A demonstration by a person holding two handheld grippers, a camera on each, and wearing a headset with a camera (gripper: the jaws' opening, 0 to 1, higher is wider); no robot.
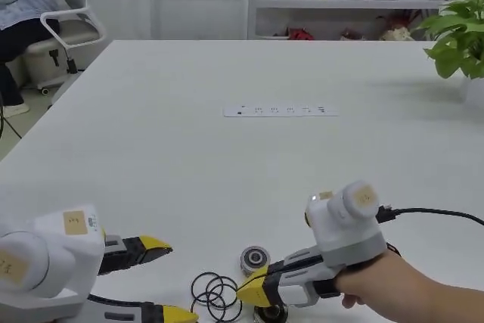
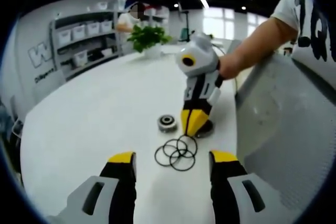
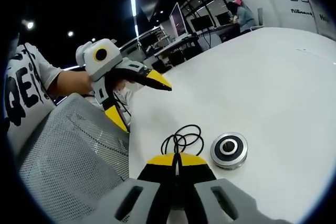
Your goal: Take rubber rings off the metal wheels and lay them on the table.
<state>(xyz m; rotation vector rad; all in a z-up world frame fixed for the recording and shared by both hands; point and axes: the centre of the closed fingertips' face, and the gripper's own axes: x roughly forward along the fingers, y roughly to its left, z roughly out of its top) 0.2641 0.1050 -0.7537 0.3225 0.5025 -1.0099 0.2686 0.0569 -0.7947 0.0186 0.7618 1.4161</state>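
The white worktop (image 1: 227, 172) ran wide and mostly bare, with a flat power strip (image 1: 280, 111) lying well out towards its middle. At the near edge the left claw (image 1: 166, 278) hung with its yellow tips spread apart, holding nothing. The right claw (image 1: 252, 290) had its tips pressed together and set down on a second wheel (image 1: 270, 313); whether they pinched anything could not be told. A metal wheel (image 1: 255, 258) lay flat just beside it. The loose rubber rings (image 1: 216, 294) lay overlapping on the worktop between the two claws.
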